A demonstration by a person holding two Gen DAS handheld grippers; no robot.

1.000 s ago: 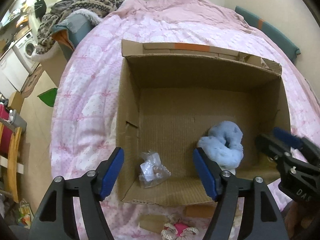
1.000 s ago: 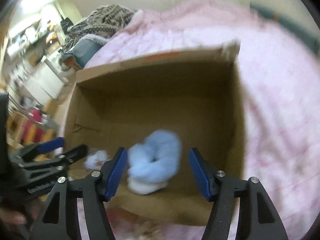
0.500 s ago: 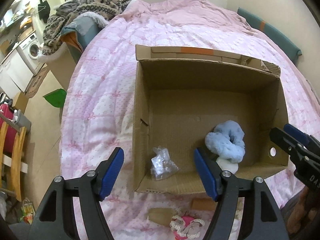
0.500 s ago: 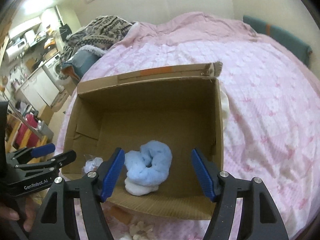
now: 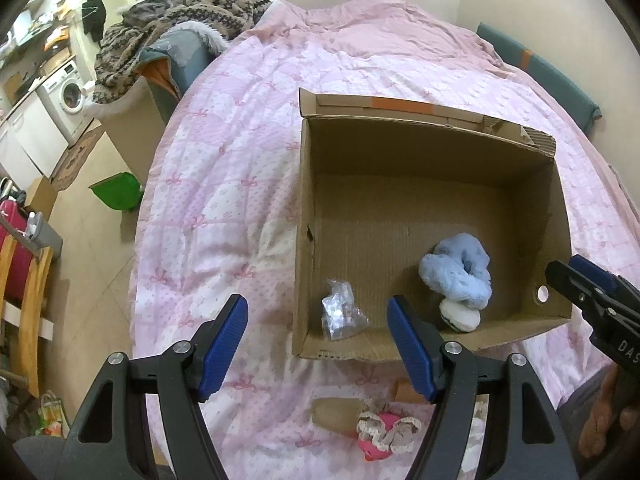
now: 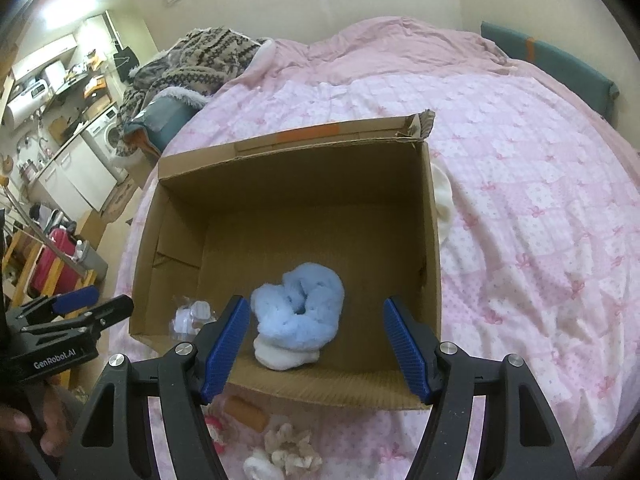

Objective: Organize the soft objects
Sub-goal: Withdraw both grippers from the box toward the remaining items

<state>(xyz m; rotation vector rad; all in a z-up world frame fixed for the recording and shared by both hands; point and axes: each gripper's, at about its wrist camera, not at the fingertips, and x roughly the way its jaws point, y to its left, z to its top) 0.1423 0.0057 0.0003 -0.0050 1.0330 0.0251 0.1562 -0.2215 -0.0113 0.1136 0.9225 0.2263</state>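
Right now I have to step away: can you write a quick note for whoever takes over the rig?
Left tongs: open, empty, held above the near edge of the cardboard box.
Right tongs: open, empty, over the box's near wall.
In the box: fluffy blue item on top of a white soft piece, and a clear plastic bag near the left corner.
Left to do: pink lace-trimmed item and beige frilly piece lie on the pink quilt in front of the box; another white soft item sits outside its right wall.
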